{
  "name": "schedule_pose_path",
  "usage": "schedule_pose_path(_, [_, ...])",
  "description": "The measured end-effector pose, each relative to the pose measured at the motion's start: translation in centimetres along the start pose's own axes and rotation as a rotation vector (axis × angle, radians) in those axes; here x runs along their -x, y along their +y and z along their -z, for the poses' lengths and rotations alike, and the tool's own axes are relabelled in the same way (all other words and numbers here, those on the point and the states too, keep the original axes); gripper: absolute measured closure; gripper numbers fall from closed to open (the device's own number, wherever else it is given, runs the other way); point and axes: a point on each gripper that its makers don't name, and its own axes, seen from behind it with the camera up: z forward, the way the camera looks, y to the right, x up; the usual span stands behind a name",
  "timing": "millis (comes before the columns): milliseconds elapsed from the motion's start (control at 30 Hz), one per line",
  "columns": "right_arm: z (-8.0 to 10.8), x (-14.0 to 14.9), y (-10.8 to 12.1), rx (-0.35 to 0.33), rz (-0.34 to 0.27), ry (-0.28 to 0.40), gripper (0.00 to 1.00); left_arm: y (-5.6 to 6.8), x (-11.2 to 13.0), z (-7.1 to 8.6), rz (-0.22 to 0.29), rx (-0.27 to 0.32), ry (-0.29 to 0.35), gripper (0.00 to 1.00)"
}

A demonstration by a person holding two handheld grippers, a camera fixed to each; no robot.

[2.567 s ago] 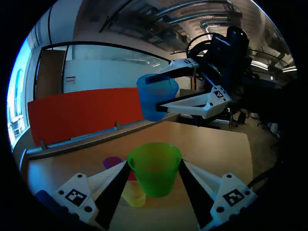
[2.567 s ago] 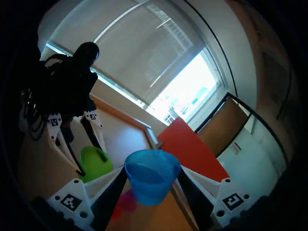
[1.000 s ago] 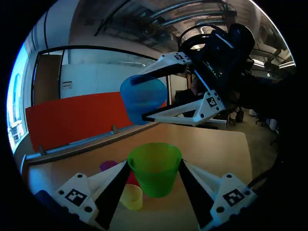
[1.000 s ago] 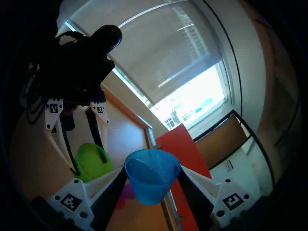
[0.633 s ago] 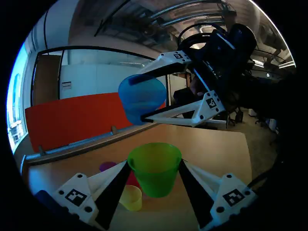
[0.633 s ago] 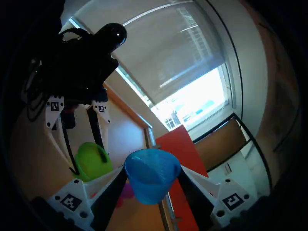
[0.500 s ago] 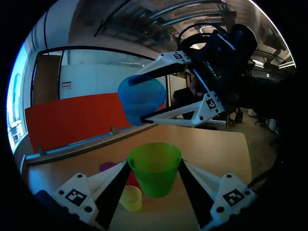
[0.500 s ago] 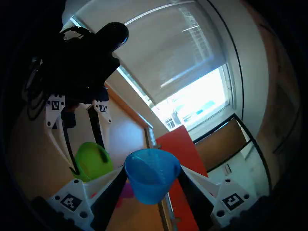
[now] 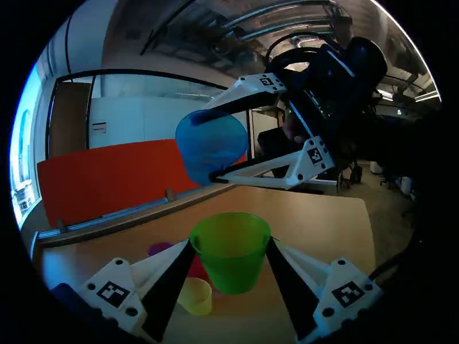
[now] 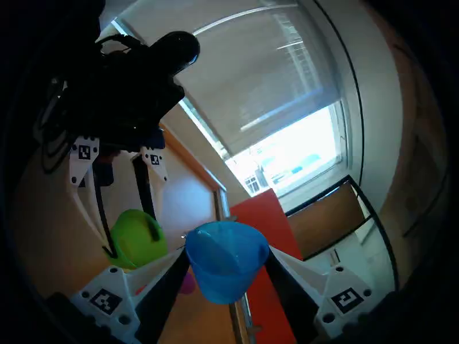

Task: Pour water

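Over the preceding few seconds the right gripper [image 9: 206, 148] had carried the blue cup [image 9: 211, 146] from the upper right of the left gripper view to a position above the green cup [image 9: 230, 258] and slightly to its left, and had tipped it further off upright. The right gripper view had rotated over the same interval, which agreed with a roll of that gripper. In the last half second the position had changed very little. This indicated that the pouring step was set up or just beginning. No stream of water was visible between the cups, so the transfer was judged not yet under way. The right gripper's jaws were clamped on the blue cup, one finger on each side of its wall. The left gripper [image 9: 229, 245] had its jaws clamped on the green cup in the same way and held it upright over the table [image 9: 321, 218], mouth open to the top. Whether its base touched the table could not be told. The blue cup was translucent plastic, tapered toward its base. In the right gripper view the blue cup [image 10: 226, 261] showed a slanted line across its inside, possibly a water surface, although the amount could not be judged. The green cup [image 10: 136, 238] lay below and to its left there. A yellow cup [image 9: 196, 295] and a purple cup [image 9: 159, 248] stood on the table behind the left finger.
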Motion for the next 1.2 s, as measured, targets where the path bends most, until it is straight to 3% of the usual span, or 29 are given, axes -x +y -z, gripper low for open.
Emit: schedule_pose_path(1200, [0.29,0.26,0.8,0.011,0.074,-0.008,0.09,0.26,-0.27,-0.14,-0.008,0.003,0.002,0.14])
